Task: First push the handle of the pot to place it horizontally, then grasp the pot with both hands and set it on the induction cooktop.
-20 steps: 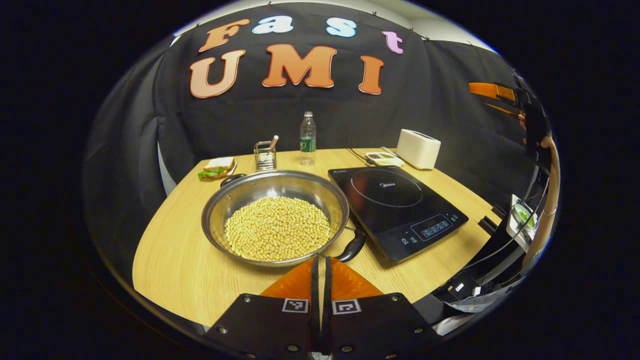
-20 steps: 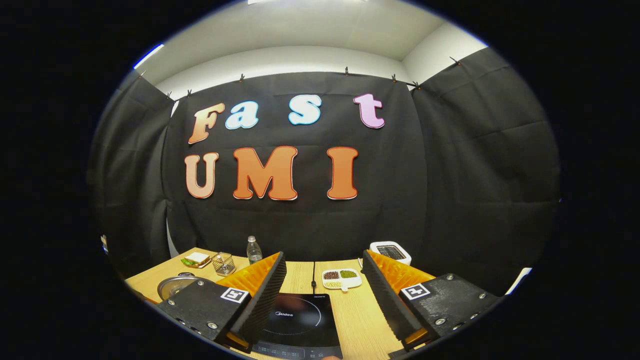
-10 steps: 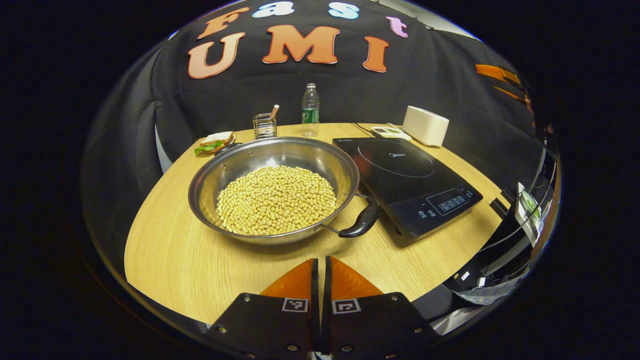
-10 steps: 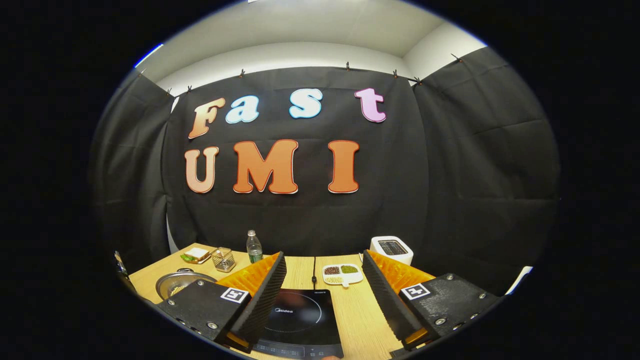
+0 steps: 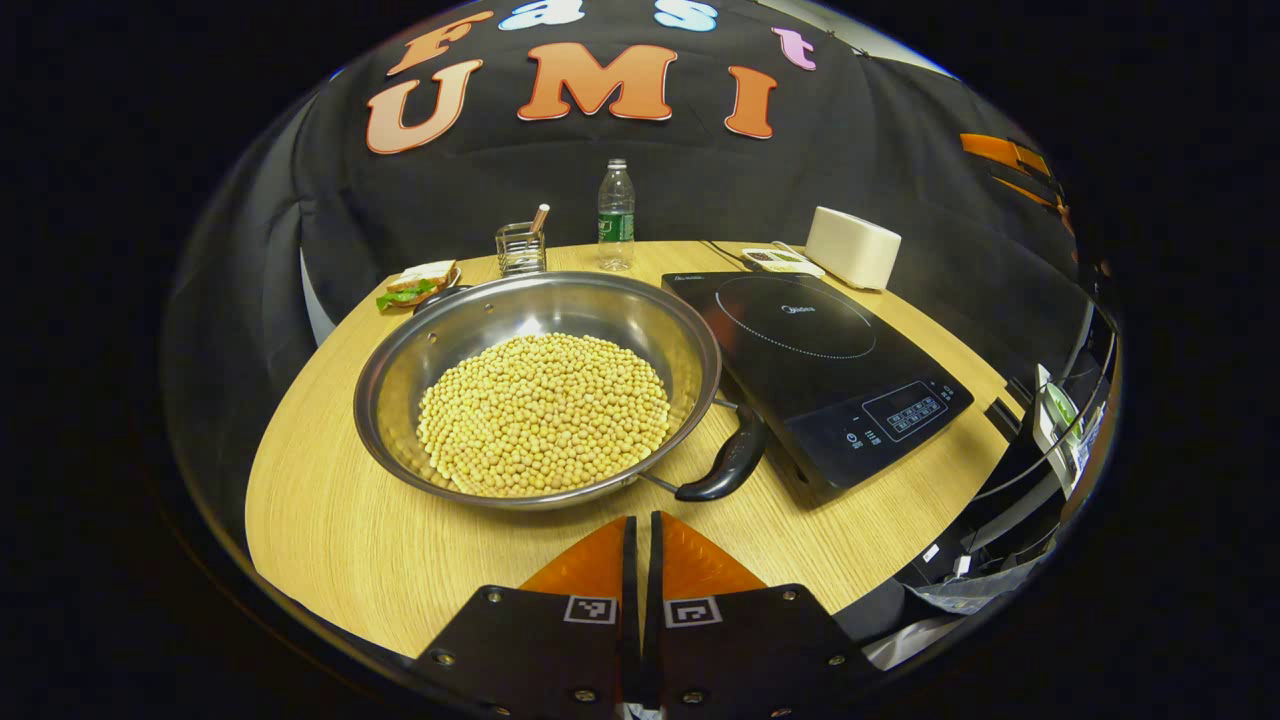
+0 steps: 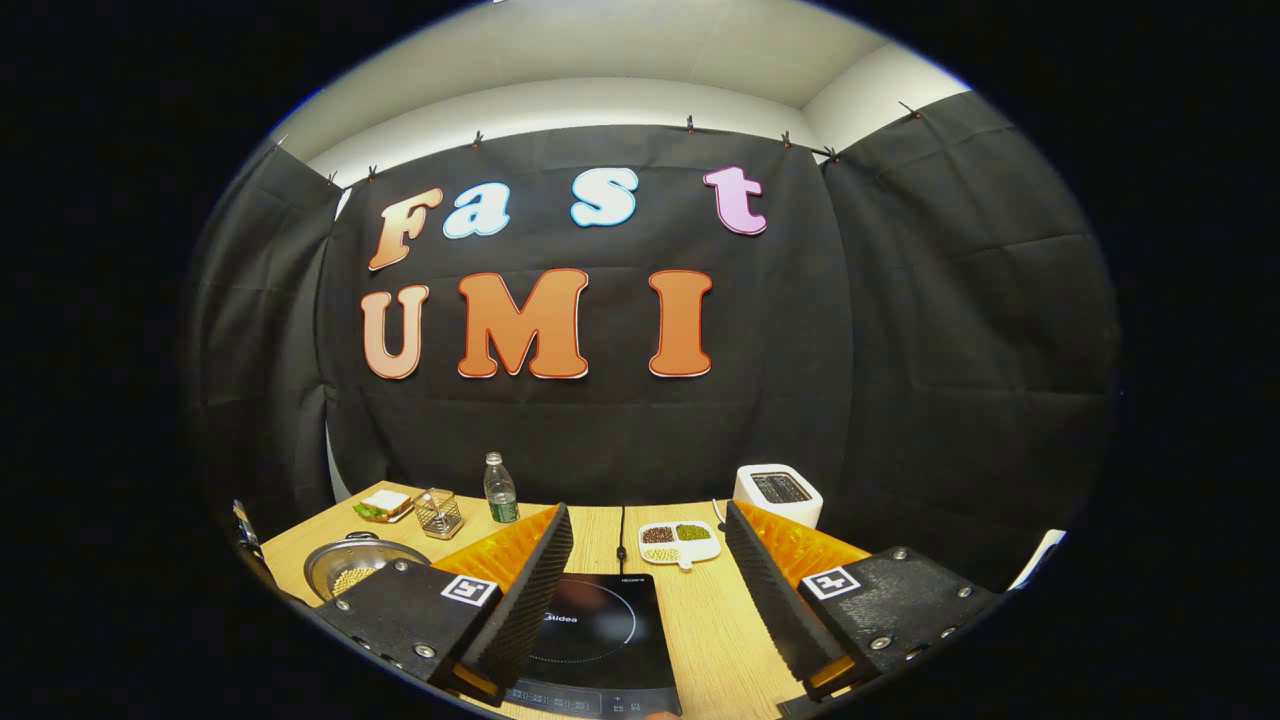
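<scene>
Since the pot (image 5: pixel 540 390) drew nearer: left gripper (image 5: pixel 640 540) closed, right gripper (image 6: pixel 645 560) open.

A recording booth: black cloth wall (image 6: pixel 620 440) behind a wooden table (image 5: pixel 330 510) of kitchen props

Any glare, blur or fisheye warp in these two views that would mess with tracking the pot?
Left gripper view: sharp; bright reflections on the pot wall, beans evenly lit, soft glare on the cooktop, table edge bowed by the fisheye. Right gripper view: sharp, wall seams curve outward; the pot sits small at the lower left, partly behind the right gripper's finger.
</scene>
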`<move>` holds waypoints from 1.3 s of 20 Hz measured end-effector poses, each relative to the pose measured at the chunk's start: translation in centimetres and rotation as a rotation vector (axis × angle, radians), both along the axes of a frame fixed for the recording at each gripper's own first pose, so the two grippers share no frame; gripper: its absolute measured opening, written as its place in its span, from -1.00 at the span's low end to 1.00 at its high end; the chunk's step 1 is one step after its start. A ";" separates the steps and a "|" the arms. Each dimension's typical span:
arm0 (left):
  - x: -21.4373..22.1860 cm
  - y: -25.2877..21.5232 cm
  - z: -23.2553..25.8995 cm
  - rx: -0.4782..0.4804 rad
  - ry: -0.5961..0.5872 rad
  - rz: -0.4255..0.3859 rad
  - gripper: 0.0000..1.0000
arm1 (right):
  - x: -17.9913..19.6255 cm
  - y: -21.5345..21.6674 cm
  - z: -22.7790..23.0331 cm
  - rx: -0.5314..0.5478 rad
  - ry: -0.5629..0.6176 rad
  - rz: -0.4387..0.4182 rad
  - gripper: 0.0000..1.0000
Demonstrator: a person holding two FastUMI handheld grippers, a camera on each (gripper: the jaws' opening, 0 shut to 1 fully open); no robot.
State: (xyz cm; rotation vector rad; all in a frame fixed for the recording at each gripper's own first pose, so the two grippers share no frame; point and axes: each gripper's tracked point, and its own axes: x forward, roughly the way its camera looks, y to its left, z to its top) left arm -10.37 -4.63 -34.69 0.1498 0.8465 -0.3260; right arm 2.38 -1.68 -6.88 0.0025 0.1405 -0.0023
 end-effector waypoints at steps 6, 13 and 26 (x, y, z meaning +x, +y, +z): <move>0.6 -1.3 -0.1 0.017 0.003 -0.034 -0.96 | 0.5 -0.9 -0.4 0.003 0.004 -0.013 0.90; 1.8 -2.9 -0.5 0.009 0.014 -0.048 -0.96 | 0.9 -2.3 -0.4 0.000 -0.003 -0.032 0.90; 4.5 -6.0 -1.1 -0.031 0.019 -0.051 -0.96 | 1.4 -4.8 -1.8 -0.003 0.020 -0.069 0.90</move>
